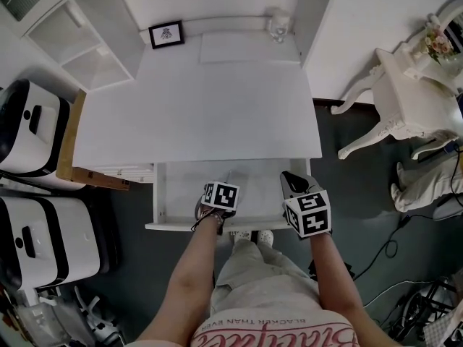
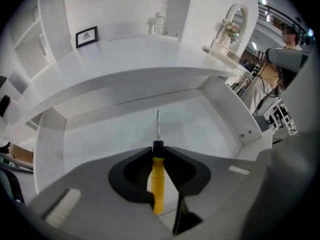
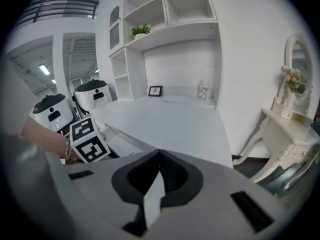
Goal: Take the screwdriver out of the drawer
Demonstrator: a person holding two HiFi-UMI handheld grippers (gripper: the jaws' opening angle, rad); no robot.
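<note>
The screwdriver point(image 2: 157, 183) has a yellow handle, a black collar and a thin metal shaft that points away from me. My left gripper point(image 2: 158, 147) is shut on it at the collar and holds it above the white floor of the open drawer point(image 2: 95, 139). In the head view the left gripper point(image 1: 219, 197) hangs over the drawer point(image 1: 162, 194), pointing steeply down, and the screwdriver is hidden under its marker cube. My right gripper point(image 1: 292, 182) stands at the drawer's right front corner. Its jaws point(image 3: 159, 153) are shut with nothing between them.
The drawer sticks out from under a white desk point(image 1: 195, 114) that carries a small framed picture point(image 1: 166, 33) and a glass jar point(image 1: 279, 26) at its back. White machines point(image 1: 32, 129) stand at the left. An ornate white table point(image 1: 412, 100) stands at the right.
</note>
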